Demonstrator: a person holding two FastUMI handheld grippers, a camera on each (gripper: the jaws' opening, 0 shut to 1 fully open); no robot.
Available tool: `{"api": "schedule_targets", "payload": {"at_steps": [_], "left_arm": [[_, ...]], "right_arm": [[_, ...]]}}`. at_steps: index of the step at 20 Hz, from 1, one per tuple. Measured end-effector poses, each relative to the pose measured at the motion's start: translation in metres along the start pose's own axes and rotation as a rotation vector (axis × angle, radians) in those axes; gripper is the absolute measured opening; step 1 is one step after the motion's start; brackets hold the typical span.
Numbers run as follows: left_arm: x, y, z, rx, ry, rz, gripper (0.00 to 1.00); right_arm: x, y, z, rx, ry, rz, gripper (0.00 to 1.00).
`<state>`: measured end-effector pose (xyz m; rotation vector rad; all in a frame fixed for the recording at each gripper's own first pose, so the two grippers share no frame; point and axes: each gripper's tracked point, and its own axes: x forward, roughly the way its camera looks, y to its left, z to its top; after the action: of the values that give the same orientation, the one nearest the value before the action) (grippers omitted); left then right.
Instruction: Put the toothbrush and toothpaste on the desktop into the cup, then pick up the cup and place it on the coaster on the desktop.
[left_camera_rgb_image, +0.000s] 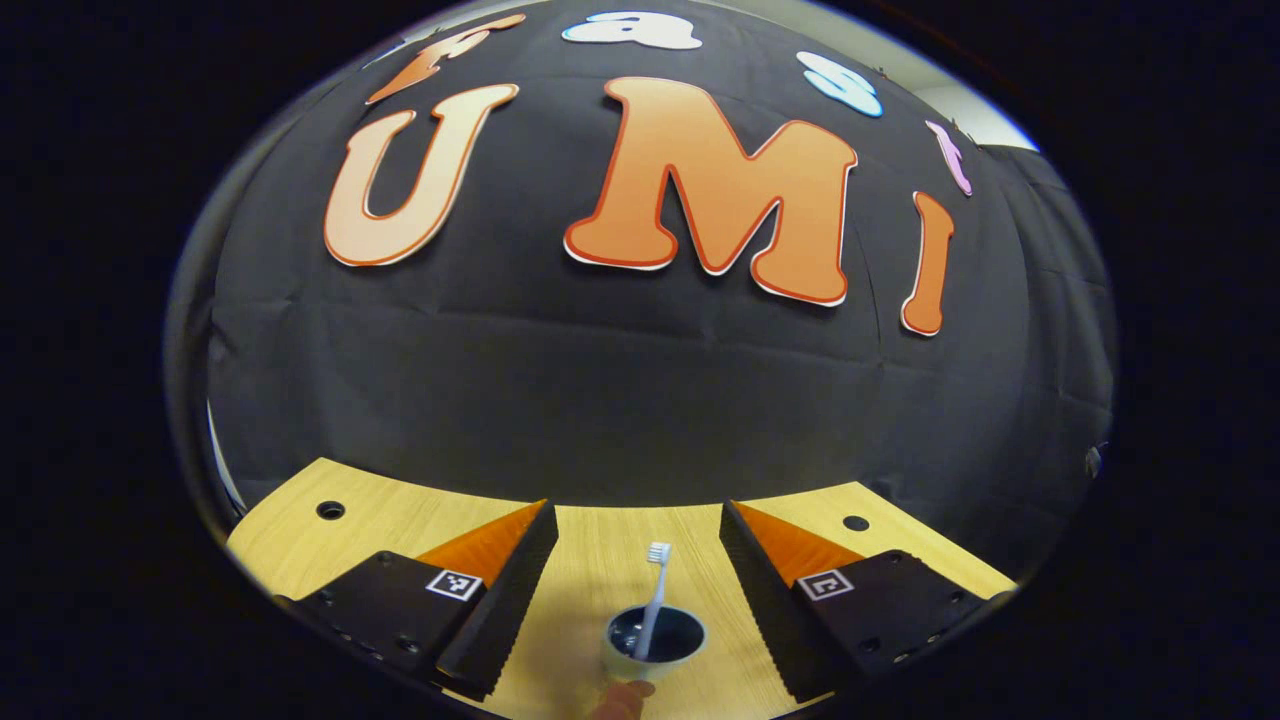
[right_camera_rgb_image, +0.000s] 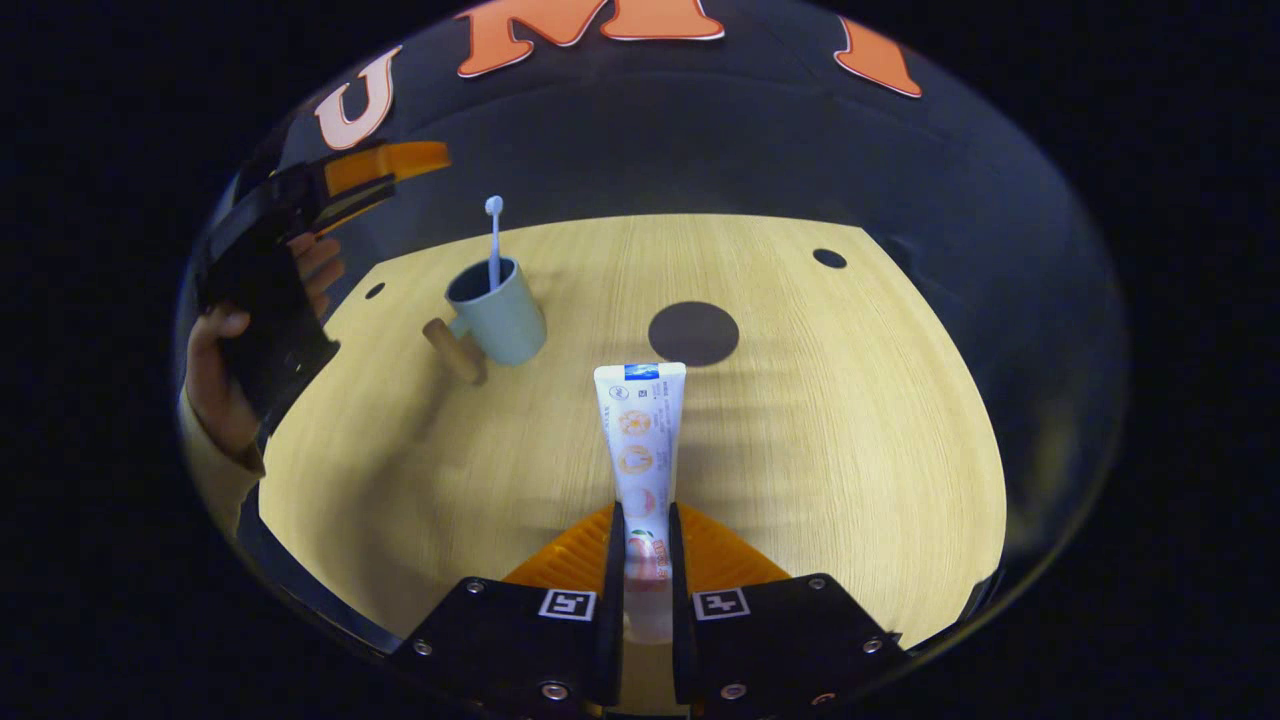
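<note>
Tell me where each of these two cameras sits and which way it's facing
Left gripper view: rides the open left gripper, looking across the table at the wall; its spread fingers flank the cup.
Right gripper view: rides the right gripper, shut on the toothpaste, looking down the table past the coaster; a hand shows at left.
Shared: cup and toothbrush.

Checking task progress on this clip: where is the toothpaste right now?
In the right gripper view, the toothpaste is clamped between the right hand-held gripper fingers, held over the desktop, nearer than the coaster and right of the cup.
</note>
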<state>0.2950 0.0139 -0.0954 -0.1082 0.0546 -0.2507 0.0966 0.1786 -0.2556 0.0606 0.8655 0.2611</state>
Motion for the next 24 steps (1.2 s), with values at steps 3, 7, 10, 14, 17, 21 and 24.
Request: {"api": "schedule_targets", "payload": {"at_steps": [3, 7, 10, 14, 17, 21, 24], "left_arm": [[-0.018, 0.025, -0.002, -0.005, 0.017, 0.041, 0.97], [-0.044, 0.06, -0.005, 0.027, 0.033, 0.098, 0.98], [-0.06, 0.079, -0.004, 0.038, 0.027, 0.121, 0.98], [-0.072, 0.099, -0.009, 0.068, 0.041, 0.151, 0.98], [-0.08, 0.109, -0.009, 0.08, 0.046, 0.17, 0.97], [-0.089, 0.119, -0.015, 0.076, 0.067, 0.192, 0.98], [-0.092, 0.126, -0.027, 0.034, 0.092, 0.206, 0.98]], "right_arm": [[0.008, 0.013, 0.034, -0.017, -0.043, 0.024, 0.21], [0.025, 0.038, 0.076, -0.038, -0.094, 0.072, 0.21], [0.035, 0.057, 0.104, -0.029, -0.125, 0.109, 0.21], [0.05, 0.095, 0.144, -0.002, -0.176, 0.165, 0.21], [0.059, 0.113, 0.171, 0.05, -0.215, 0.183, 0.21], [0.071, 0.122, 0.208, 0.129, -0.259, 0.187, 0.21], [0.077, 0.126, 0.23, 0.138, -0.299, 0.193, 0.21]]}}
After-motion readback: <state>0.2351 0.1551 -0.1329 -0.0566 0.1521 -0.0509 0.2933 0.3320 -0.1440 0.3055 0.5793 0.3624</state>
